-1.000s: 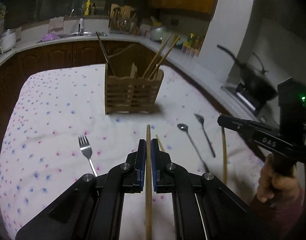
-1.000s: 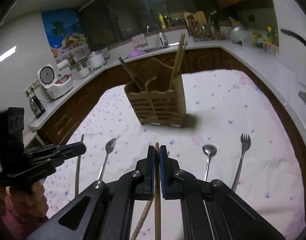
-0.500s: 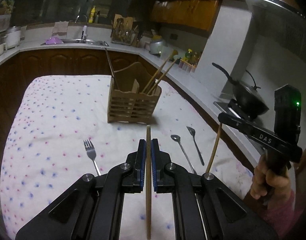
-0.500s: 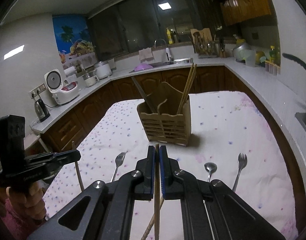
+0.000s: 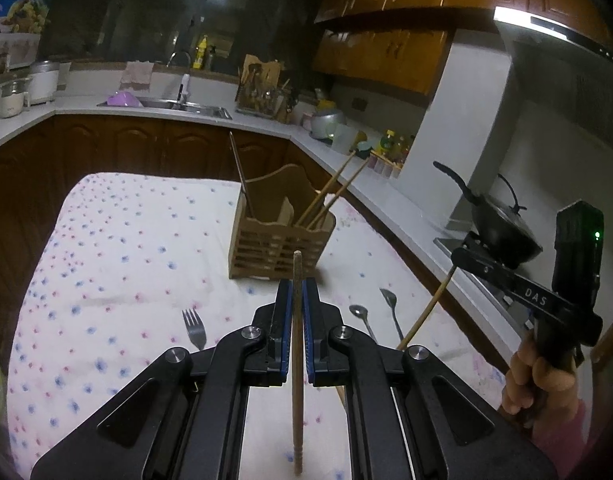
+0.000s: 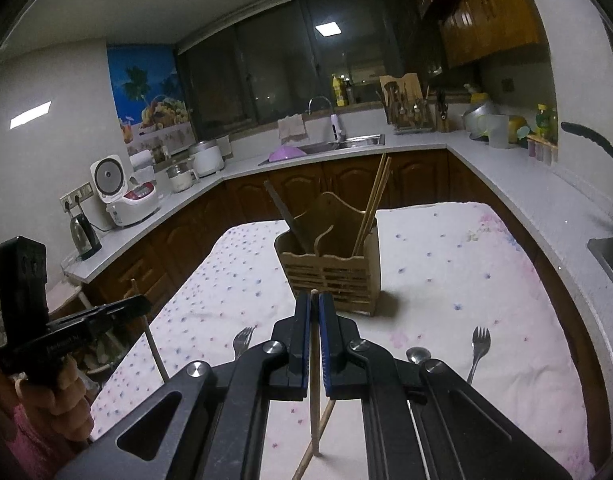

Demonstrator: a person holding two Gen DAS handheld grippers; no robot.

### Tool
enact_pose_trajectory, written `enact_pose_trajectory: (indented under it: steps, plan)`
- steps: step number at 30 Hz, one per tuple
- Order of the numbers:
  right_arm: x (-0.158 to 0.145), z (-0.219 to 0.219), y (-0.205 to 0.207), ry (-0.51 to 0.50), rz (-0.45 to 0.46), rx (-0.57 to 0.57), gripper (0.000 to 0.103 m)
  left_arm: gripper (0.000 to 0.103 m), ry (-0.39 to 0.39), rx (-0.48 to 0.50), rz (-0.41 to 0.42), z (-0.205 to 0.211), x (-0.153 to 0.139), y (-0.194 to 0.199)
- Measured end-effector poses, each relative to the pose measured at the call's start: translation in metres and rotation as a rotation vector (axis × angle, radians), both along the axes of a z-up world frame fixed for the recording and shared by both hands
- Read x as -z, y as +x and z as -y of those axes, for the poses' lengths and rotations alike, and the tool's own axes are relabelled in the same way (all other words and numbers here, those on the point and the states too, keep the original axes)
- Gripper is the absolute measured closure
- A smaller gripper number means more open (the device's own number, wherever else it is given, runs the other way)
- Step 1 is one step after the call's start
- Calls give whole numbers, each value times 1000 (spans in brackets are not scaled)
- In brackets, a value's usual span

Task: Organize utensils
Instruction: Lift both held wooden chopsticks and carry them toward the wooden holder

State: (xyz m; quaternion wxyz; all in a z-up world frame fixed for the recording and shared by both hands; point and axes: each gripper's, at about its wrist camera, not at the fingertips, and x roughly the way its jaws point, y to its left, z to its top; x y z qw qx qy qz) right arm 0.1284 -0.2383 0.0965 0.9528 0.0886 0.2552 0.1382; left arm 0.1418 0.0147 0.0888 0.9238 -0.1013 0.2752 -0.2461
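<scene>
The left gripper (image 5: 294, 292) is clenched on 1 wooden chopstick (image 5: 296, 360), and the right gripper (image 6: 314, 304) is clenched on another wooden chopstick (image 6: 314, 380). Each stick is pinched partway along its length, with a short tip poking past the pads toward the wooden utensil holder (image 5: 280, 240) and the longer end hanging down below the jaws.

I judge the sticks light, stiff and smooth, so they are likely to pivot or slide in the pads if knocked against the holder's rim. A grip nearer the middle, as here, looks sensible; a steady, gentle squeeze should be enough.

The holder stands on the flowered cloth of the bench (image 5: 118, 264). In its right compartment lean 2 pale chopsticks (image 5: 330, 192); a dark utensil (image 5: 239, 176) stands at its left end. In front of the holder lie a fork (image 5: 195, 330) to the left and a spoon (image 5: 360, 316) and a second dark-looking utensil (image 5: 390, 308) to the right.

Much is hard to read. The gripper bodies cover the cloth nearest the holder's front. From the right wrist, a third stick (image 6: 318, 436) crosses behind the held chopstick, and whether it lies on the cloth I cannot tell. What the holder's middle compartment contains is hidden by its walls. The room is dim.
</scene>
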Motion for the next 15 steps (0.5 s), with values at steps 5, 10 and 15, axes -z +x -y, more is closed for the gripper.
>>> enact_pose_trajectory:
  steps: [5,10,15]
  plan:
    - [-2,1,2,4,10,4,98,99,-4,-24,38,-1,-7,2]
    - [-6,1,4,6,20,7,98,99,6,-56,89,0,-14,3]
    - [-12,2,7,2,39,12,98,99,37,-96,160,3,-21,2]
